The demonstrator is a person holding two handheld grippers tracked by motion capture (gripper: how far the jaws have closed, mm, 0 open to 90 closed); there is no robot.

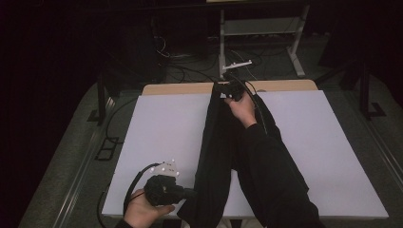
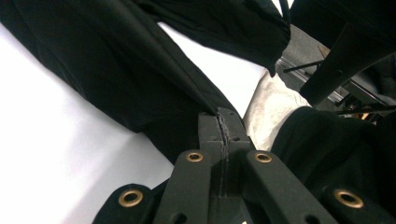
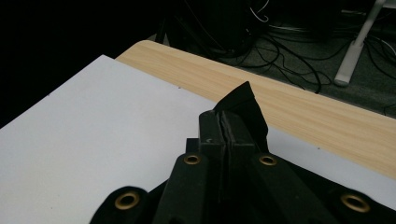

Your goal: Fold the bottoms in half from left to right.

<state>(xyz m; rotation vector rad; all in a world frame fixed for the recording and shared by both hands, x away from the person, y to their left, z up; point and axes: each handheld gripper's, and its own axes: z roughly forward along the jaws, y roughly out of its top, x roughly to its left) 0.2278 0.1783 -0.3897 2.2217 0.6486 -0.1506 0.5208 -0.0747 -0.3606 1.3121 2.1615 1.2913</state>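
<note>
A long black garment [image 1: 214, 142] lies stretched down the middle of the white board [image 1: 152, 123], from the near edge to the far edge. My left gripper [image 1: 189, 193] is at the near edge, shut on the garment's near end; in the left gripper view its jaws meet on the black cloth [image 2: 116, 70]. My right gripper [image 1: 222, 88] is at the far edge, shut on the far end. In the right gripper view a corner of the cloth [image 3: 243, 105] sticks up past the closed jaws. The person's black right sleeve [image 1: 271, 175] hides part of the garment.
A wooden tabletop strip [image 1: 180, 88] shows beyond the white board, and again as the wooden edge [image 3: 303, 107] in the right gripper view. Past it are a white metal frame [image 1: 259, 28] and cables [image 1: 190, 71] on the floor. Bare board lies on either side of the garment.
</note>
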